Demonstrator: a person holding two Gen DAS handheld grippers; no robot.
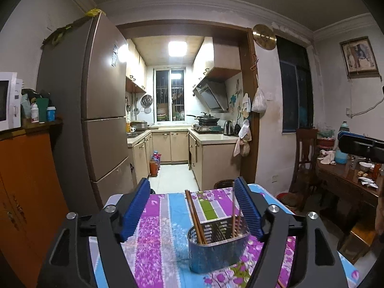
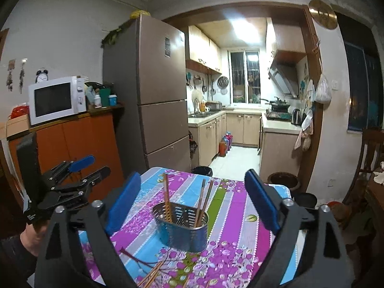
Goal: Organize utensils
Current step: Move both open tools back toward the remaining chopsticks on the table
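We list, nearest first, our left claw [image 1: 192, 206] and right claw [image 2: 192, 200], both level, ribbed blue pads spread wide and grasping nothing, then loose wooden chopsticks [image 2: 151, 274] on the floral-clothed counter [image 2: 240, 216], then the perforated oval steel holder [image 2: 181, 228] with upright chopsticks [image 2: 167, 198], then the fridge [image 2: 156, 91].

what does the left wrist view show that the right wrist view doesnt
Only the left wrist view shows the framed picture on the wall and the cluttered dark wooden side table at the right.

Only the right wrist view shows the loose brown chopsticks lying on the cloth near the camera, the whole left tongs from the side with the hand holding them, and a black-and-white alarm clock.

Both show the perforated metal utensil holder with wooden chopsticks standing in it, the purple and blue floral tablecloth, and open tongs holding nothing.
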